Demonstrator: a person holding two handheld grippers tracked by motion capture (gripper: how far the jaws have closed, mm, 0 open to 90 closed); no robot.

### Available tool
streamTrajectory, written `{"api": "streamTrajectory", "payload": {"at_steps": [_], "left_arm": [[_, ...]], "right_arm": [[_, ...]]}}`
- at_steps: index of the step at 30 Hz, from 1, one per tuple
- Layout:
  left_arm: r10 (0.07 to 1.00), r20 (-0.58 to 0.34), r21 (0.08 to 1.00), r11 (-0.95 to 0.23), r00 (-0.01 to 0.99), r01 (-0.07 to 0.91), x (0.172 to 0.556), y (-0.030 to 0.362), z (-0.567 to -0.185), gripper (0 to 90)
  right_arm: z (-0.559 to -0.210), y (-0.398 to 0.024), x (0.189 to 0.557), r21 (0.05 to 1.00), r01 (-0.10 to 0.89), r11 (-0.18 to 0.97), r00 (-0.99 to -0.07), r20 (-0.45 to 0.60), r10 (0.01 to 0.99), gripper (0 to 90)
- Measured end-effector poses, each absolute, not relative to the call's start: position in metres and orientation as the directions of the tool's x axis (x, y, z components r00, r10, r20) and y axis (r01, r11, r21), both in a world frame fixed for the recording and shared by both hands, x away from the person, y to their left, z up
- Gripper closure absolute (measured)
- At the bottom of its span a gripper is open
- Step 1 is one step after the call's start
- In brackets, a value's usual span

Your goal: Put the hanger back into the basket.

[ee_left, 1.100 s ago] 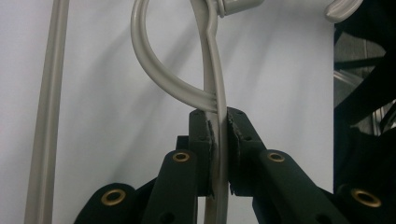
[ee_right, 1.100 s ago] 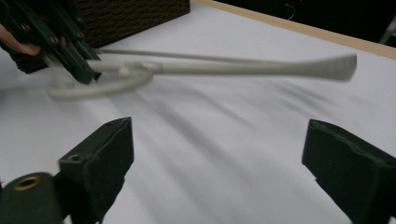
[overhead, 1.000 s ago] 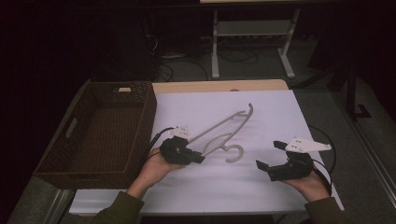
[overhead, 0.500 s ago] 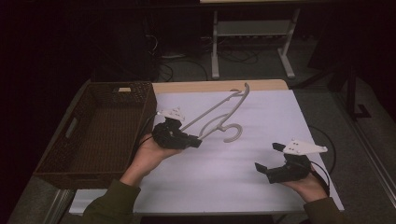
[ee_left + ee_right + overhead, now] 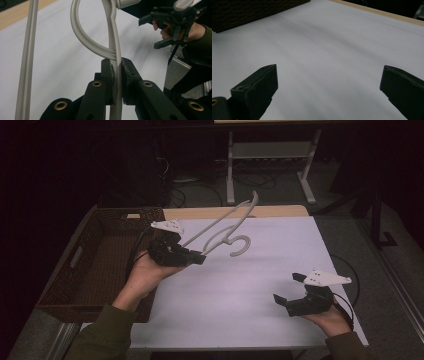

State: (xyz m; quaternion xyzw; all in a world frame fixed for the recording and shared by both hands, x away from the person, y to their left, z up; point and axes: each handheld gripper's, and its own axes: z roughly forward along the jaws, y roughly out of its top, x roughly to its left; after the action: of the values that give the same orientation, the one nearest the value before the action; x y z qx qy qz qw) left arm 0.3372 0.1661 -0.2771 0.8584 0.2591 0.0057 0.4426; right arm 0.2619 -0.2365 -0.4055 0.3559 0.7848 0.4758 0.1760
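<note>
Hanger (image 5: 222, 232) held aloft above white-covered desk (image 5: 260, 285) | left gripper (image 5: 197, 258) clamped on its thin bar | right gripper (image 5: 289, 289) gaping, nothing between its jaws, beside desk edge

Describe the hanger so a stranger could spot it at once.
Start at the white sheet on the table, right of the dark wicker basket. Above the sheet's left side, the left gripper clamps a pale grey hanger, tilted up off the sheet. It is the one thin, curved, hooked thing there.
</note>
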Motion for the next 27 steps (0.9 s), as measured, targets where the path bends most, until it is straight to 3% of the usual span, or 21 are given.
{"api": "streamTrajectory", "payload": {"at_steps": [27], "left_arm": [[0.616,-0.141,0.76,-0.434,0.775,0.484,0.33,0.283,-0.242,82.3]], "right_arm": [[-0.405,-0.238,0.262,0.879,0.385,0.282,-0.673,0.058,0.737,1.3]]}}
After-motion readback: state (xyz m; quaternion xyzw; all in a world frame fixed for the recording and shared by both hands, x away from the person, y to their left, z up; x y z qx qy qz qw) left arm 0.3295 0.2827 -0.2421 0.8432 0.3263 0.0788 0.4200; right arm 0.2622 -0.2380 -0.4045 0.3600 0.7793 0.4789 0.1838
